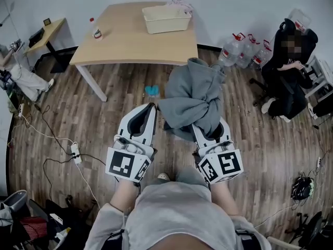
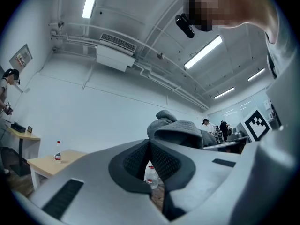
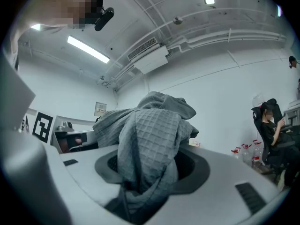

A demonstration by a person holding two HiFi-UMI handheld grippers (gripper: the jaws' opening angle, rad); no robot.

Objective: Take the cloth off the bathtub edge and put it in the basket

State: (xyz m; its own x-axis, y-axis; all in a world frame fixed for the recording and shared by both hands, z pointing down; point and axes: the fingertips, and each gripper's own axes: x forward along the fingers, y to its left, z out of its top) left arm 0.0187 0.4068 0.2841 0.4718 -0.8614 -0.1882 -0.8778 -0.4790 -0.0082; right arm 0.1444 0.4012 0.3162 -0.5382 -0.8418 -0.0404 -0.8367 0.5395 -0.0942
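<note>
- Wood-plank floor [image 1: 104, 113] across the frame.
- Light wooden table [image 1: 130, 40], upper centre, against white wall [image 1: 234, 4].
- Small desk [image 1: 49, 33], upper left.
- Tube lights [image 2: 204, 52] on ceiling.

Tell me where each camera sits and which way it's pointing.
Head view: on the person's head, steeply down at floor, table, basket; torso, forearms, left claw, right claw show.
Left gripper view: on the left claw, shut and empty, facing a white wall.
Right gripper view: on the right claw, clamped on the grey cloth.
Shared: all show the cloth.

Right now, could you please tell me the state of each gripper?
Left gripper: closed, nothing between its jaws.
Right gripper: closed on the grey waffle-weave cloth.
</note>
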